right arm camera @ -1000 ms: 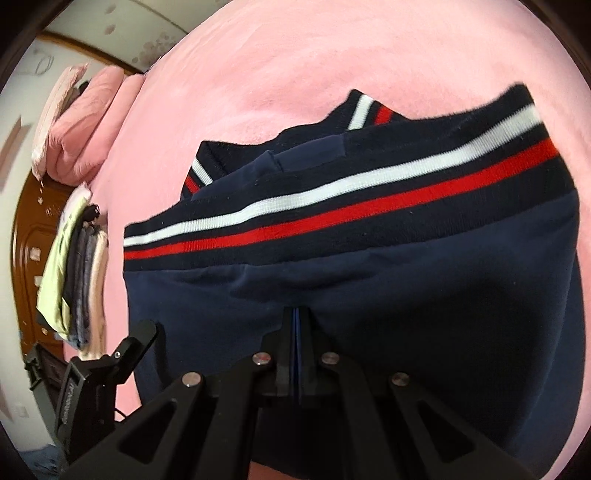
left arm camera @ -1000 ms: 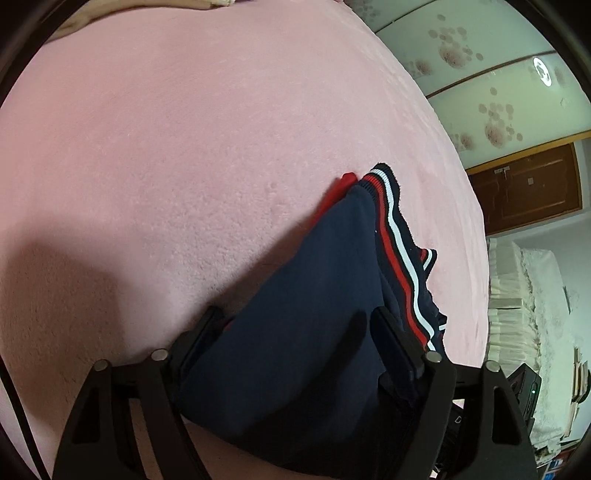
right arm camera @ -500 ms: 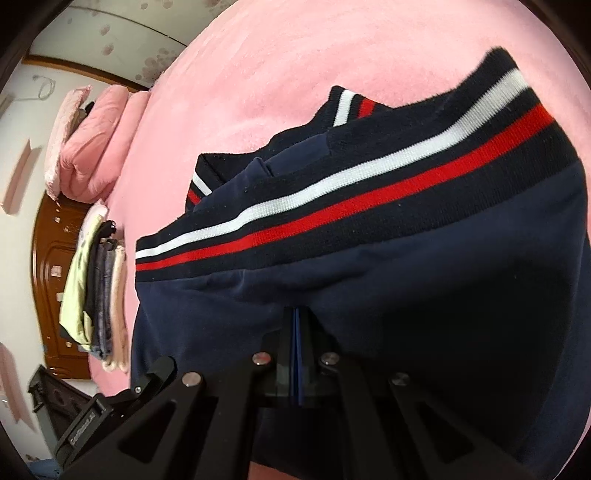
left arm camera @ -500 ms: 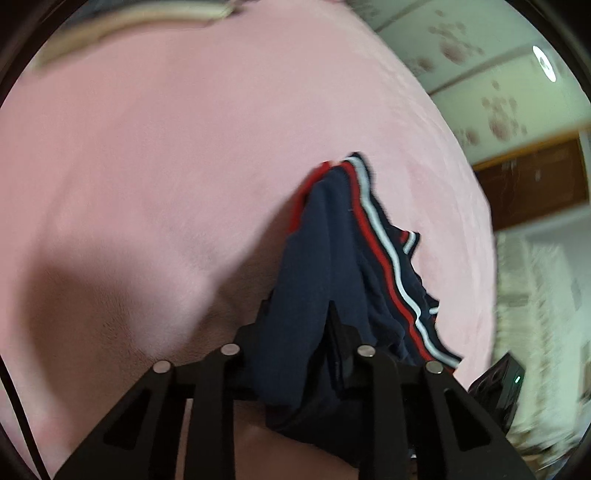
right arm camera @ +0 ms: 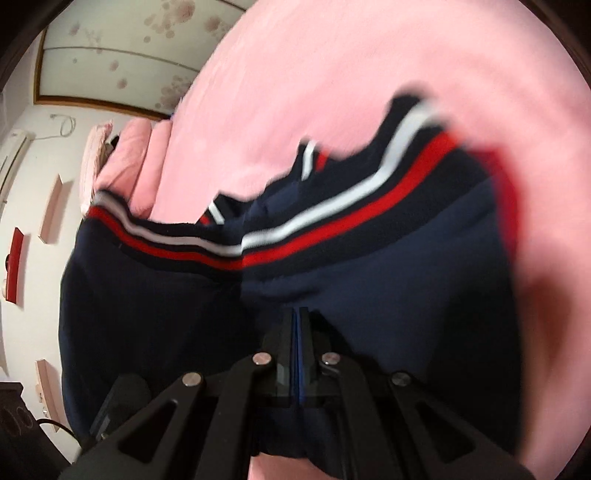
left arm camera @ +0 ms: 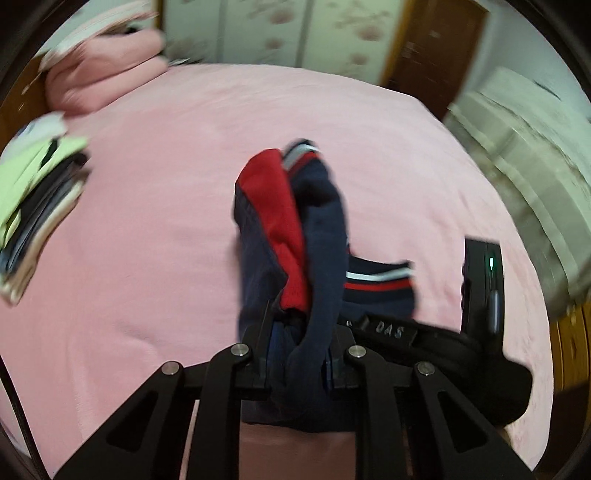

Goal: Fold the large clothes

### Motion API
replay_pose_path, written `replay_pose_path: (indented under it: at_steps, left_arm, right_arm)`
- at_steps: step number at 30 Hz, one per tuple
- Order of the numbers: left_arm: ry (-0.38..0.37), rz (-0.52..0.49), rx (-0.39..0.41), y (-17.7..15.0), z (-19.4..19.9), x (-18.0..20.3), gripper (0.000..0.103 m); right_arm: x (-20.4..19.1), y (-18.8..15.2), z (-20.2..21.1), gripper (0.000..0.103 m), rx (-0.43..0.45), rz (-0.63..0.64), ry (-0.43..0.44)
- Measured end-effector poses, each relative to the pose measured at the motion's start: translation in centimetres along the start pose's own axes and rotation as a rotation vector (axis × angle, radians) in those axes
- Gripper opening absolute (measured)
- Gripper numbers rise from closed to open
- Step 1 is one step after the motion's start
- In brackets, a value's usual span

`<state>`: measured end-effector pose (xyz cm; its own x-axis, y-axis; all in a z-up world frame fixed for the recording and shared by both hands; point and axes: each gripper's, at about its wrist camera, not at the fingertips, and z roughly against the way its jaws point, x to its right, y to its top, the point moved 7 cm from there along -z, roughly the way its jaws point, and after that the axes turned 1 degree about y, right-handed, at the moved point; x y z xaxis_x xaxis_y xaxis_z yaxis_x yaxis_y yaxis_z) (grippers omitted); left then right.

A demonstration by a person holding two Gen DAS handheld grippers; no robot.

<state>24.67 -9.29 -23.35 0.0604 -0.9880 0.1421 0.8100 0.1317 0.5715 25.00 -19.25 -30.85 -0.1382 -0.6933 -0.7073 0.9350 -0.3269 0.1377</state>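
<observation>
Both grippers, left (left arm camera: 297, 354) and right (right arm camera: 297, 354), clamp the navy sweater (right arm camera: 369, 280); the left just closed. You're mid-lift. Next, spread it flat on the pink bed (left arm camera: 147, 221).

We see open pink plush bedspread (left arm camera: 155, 240) all round the gathered navy garment with red and white stripes (left arm camera: 321, 229); a stack of folded clothes (left arm camera: 37, 206) and pink folded quilts (left arm camera: 107, 74) crowd its left edge.

Garment (left arm camera: 325, 229): navy, with a red panel and hem bands striped white and red on dark navy.
Bed cover (left arm camera: 147, 258): plain pink.
Folded bedding (left arm camera: 107, 74), far left: pink.
Clothes stack (left arm camera: 37, 192), left: pale green, grey, dark, white.
Far wall panels (left arm camera: 258, 33): pale green with brownish floral blotches.
</observation>
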Motion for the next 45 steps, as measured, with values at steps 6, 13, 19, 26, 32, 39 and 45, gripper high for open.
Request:
replay_pose_path:
  at_steps: [6,13,19,26,32,39,45]
  left_arm:
    - [-0.035,-0.150,-0.031,-2.0,-1.9,6.0,0.016]
    - [-0.035,-0.271,-0.206,-6.8,-4.9,9.5,0.051]
    - [-0.080,-0.375,-0.268,-8.5,-2.8,10.7,0.081]
    - [0.002,-0.203,-0.276,-7.5,-0.5,5.2,0.081]
    - [0.107,-0.093,-0.204,-4.2,0.2,0.3,0.082]
    - [0.147,0.004,-0.141,-1.6,-0.1,-2.5,0.082]
    - [0.122,-0.007,-0.150,-1.2,-1.3,-2.9,0.082]
  right_arm:
    - [3.0,2.9,5.8,0.003,0.066,-0.020,0.034]
    - [6.1,4.8,9.6,0.005,0.101,-0.028,0.021]
    - [5.5,3.9,10.2,0.006,0.077,-0.063,0.147]
    - [2.7,2.4,7.4,0.046,-0.004,-0.014,0.159]
    - [2.7,1.3,5.0,0.041,-0.048,0.064,0.051]
    - [2.4,1.3,7.4,0.003,0.050,0.104,-0.009]
    - [4.3,0.5,9.5,0.003,0.070,0.034,-0.056]
